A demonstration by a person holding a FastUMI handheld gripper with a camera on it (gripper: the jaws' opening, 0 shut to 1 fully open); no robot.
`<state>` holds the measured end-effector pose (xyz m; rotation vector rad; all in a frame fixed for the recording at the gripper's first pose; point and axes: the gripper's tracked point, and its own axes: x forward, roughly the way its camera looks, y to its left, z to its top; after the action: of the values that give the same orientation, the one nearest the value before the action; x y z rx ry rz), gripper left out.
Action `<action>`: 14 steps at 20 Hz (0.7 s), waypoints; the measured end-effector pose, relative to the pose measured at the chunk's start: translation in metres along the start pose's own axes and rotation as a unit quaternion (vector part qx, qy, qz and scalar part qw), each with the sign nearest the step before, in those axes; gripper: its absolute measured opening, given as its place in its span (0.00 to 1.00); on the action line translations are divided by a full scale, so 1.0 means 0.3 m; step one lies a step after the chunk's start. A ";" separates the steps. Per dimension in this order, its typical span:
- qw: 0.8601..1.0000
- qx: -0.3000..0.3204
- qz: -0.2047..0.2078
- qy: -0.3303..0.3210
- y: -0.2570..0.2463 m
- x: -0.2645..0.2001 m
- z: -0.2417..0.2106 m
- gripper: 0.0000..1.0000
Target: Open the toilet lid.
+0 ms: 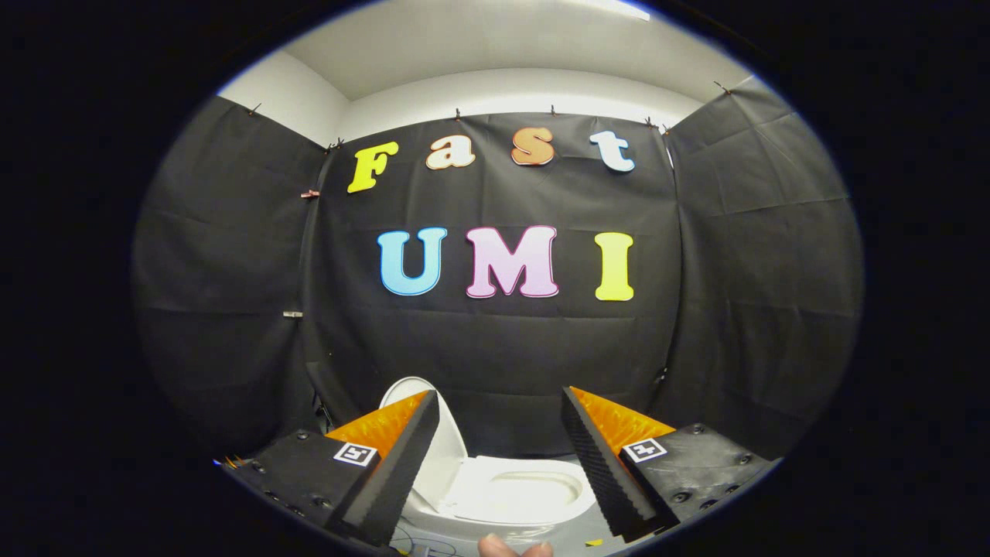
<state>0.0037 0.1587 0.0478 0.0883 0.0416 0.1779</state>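
Your gripper (501, 402) looks down on the toilet (503, 495), which sits on the floor below and just ahead of the fingers, framed in the gap between them. Its lid (445, 456) stands raised and close to upright, partly behind your left finger, and the bowl's oval opening lies uncovered. The lid leans off to the left of the seat (534, 507), so the toilet's long axis runs roughly across your view, hinge end by the left finger, front end by the right. Your jaws are spread wide apart with nothing held between them and neither finger touching the toilet. A fingertip (495, 548) shows below, near the gripper's base.
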 end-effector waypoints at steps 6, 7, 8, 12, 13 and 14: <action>1.000 0.013 -0.019 -0.010 -0.128 -0.082 -0.007 0.99; 1.000 0.016 -0.025 -0.011 -0.153 -0.093 -0.009 0.99; 0.999 0.018 -0.029 -0.013 -0.174 -0.100 -0.009 0.99; 0.999 0.014 -0.049 -0.008 -0.247 -0.110 -0.046 0.99; 0.999 0.016 -0.048 -0.002 -0.255 -0.110 -0.064 0.99; 0.999 0.019 -0.046 0.003 -0.252 -0.109 -0.075 0.99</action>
<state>-0.0165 0.0807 0.0195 0.1245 0.0552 0.0851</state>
